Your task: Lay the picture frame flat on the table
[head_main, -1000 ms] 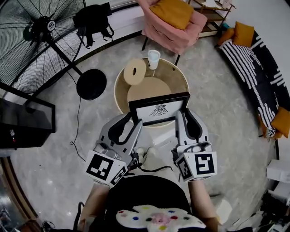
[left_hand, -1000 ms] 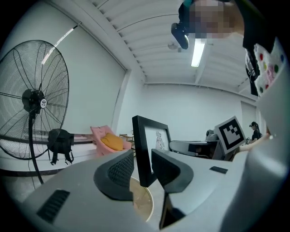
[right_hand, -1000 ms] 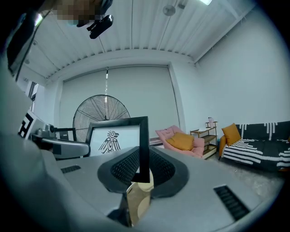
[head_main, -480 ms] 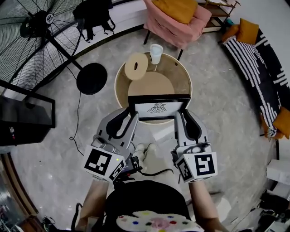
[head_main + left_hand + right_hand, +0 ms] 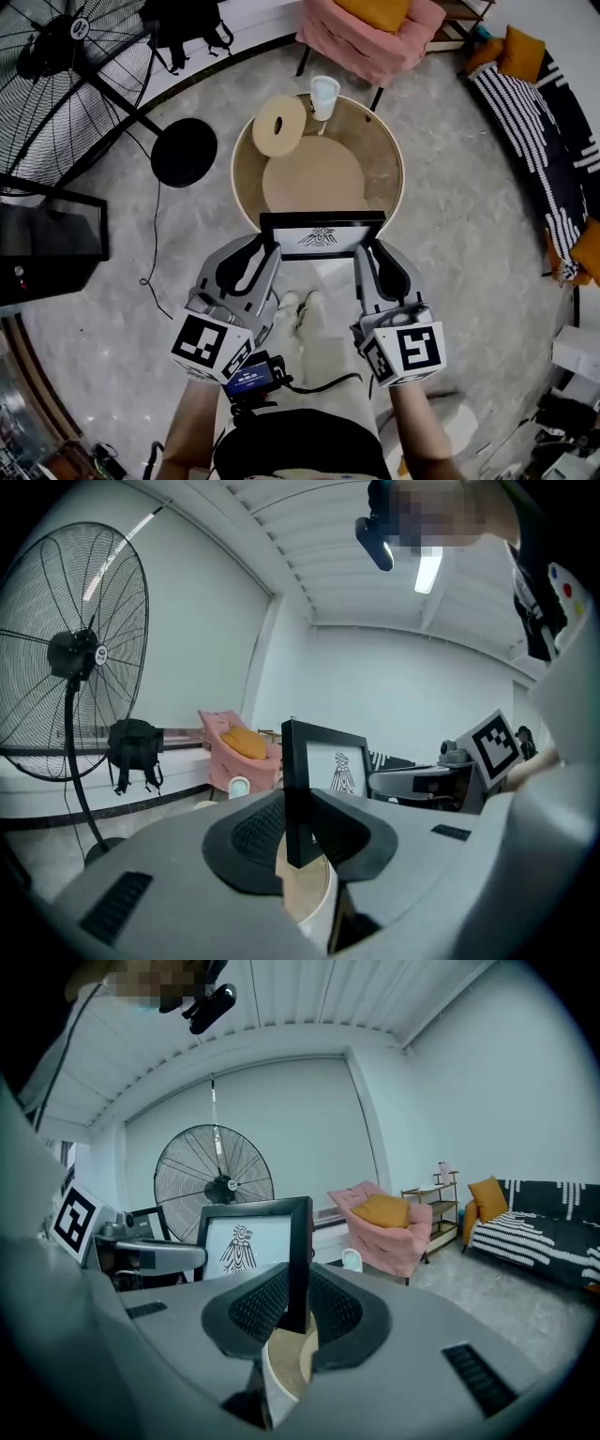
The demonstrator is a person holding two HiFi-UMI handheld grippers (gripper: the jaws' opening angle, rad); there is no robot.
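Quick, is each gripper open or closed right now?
Left gripper: just closed onto the picture frame's left edge, holding it.
Right gripper: closed on the picture frame's right edge.

I lower both grippers and draw them nearer to my body. The picture frame (image 5: 322,234) between them comes down with them. A second ago it hangs tilted over the near half of the table (image 5: 386,159), its right end farther away. Now it lies level over the table's near rim. From the head view, less of its white print shows, only a narrow strip. The round mat (image 5: 314,178) beyond it, partly covered before, now shows whole. My left gripper's (image 5: 272,248) jaws have just been closing, with the frame's left edge between them. My right gripper (image 5: 368,251) drops alongside.
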